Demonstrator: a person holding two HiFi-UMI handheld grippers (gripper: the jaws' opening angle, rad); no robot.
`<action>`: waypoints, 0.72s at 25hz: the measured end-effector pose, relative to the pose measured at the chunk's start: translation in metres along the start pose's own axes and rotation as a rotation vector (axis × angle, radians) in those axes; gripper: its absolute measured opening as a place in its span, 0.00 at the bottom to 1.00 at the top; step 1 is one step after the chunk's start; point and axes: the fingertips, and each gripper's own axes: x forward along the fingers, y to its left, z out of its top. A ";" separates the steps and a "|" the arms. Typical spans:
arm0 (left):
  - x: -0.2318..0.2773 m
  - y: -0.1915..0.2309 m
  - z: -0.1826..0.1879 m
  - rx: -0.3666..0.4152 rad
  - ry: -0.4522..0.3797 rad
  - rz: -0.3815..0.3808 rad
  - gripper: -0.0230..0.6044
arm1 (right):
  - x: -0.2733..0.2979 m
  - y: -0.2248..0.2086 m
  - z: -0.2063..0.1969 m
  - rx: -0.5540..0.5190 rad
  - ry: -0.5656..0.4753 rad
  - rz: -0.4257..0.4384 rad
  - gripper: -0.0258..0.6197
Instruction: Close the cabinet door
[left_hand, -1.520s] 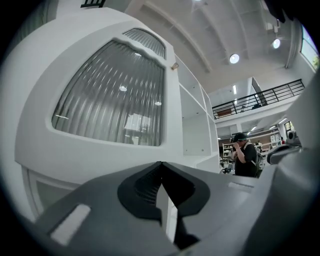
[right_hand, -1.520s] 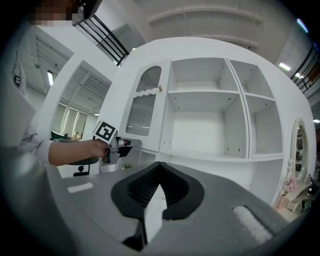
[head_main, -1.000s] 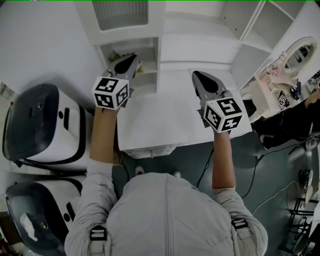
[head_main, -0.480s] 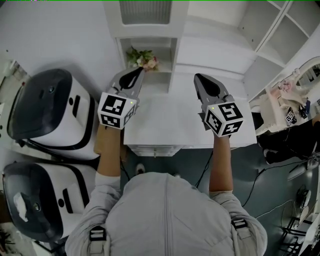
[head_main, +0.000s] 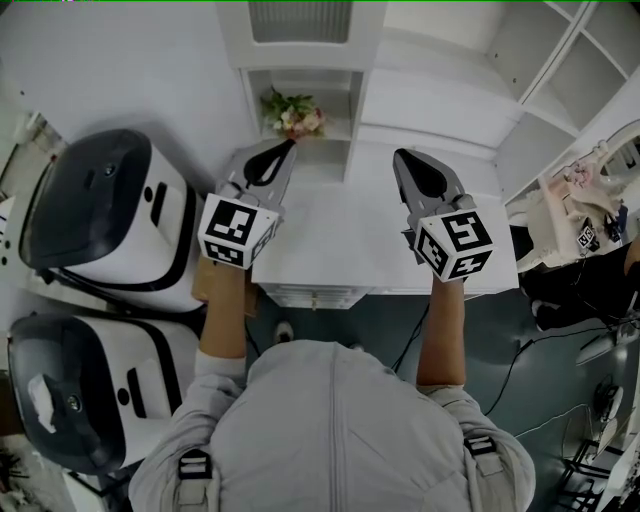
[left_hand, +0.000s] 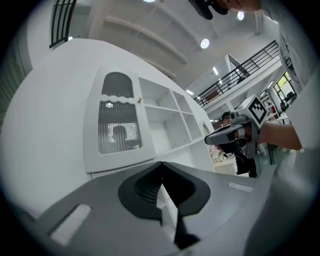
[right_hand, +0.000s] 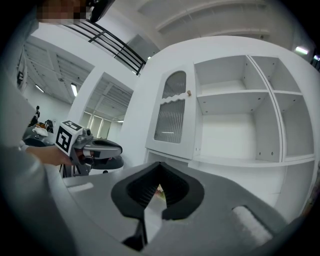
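Observation:
The white cabinet door (left_hand: 117, 125) has an arched ribbed-glass pane and a small knob (right_hand: 189, 93). It lies against the cabinet front above a low niche holding flowers (head_main: 295, 110). Whether the door (right_hand: 172, 117) is fully flush I cannot tell. My left gripper (head_main: 288, 146) is shut and empty, level over the white desk top (head_main: 330, 240), just short of the niche. My right gripper (head_main: 400, 156) is also shut and empty, beside it over the desk, pointing at the cabinet's open shelves (right_hand: 235, 115). Neither gripper touches the door.
Two white-and-black machines (head_main: 100, 215) (head_main: 80, 390) stand on the floor at the left, close to my left arm. More open shelving (head_main: 560, 70) runs along the right. A cluttered table (head_main: 580, 215) and floor cables (head_main: 520, 340) are at the far right.
My left gripper has drawn back from the flower niche and moved sideways along the desk. The right gripper has shifted slightly. The view has swung, showing more of the machines.

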 end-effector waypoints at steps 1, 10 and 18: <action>0.000 -0.001 0.000 -0.003 -0.001 -0.003 0.07 | 0.000 0.000 -0.001 -0.001 0.003 -0.002 0.04; 0.003 -0.011 -0.005 -0.017 0.004 -0.030 0.07 | -0.003 -0.001 -0.009 0.004 0.015 0.001 0.04; -0.002 -0.010 -0.011 -0.033 0.015 -0.034 0.07 | -0.002 0.003 -0.014 0.012 0.026 0.005 0.04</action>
